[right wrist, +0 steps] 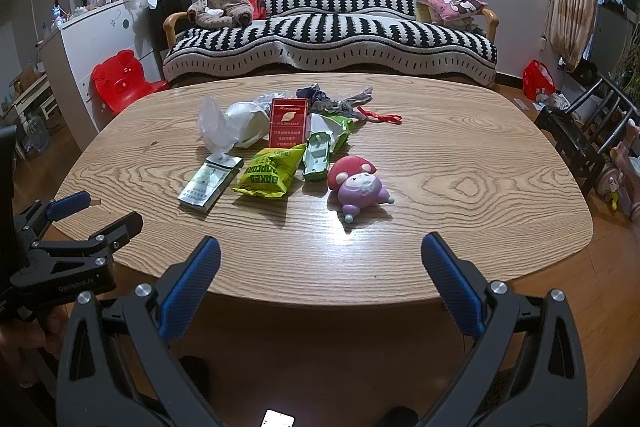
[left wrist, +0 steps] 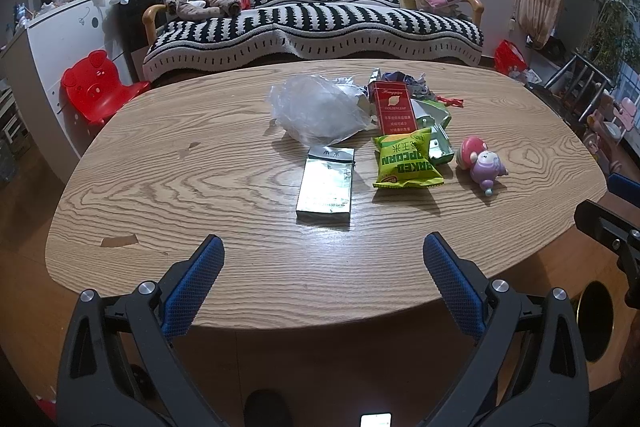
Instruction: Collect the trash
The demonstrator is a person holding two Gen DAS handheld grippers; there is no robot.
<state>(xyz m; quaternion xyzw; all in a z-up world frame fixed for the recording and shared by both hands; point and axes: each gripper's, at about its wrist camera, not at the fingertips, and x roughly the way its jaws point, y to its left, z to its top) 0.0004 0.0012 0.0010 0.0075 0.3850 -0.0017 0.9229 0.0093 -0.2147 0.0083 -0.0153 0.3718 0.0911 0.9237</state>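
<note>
The left gripper hangs over the near edge of the table, its blue fingers spread wide with nothing between them, lined up roughly on the silver packet — probably the easiest first pick, since it lies flat and apart from the rest. To its right the trash sits bunched mid-table: a clear plastic bag, a red carton leaning on the heap, a green popcorn bag, and crumpled wrappers behind. A pink-and-purple toy lies just beside the pile; it likely is not trash. The right gripper is equally wide open and empty, facing the toy. Only the left view shows a dark round opening on the floor at right — possibly the bin.
</note>
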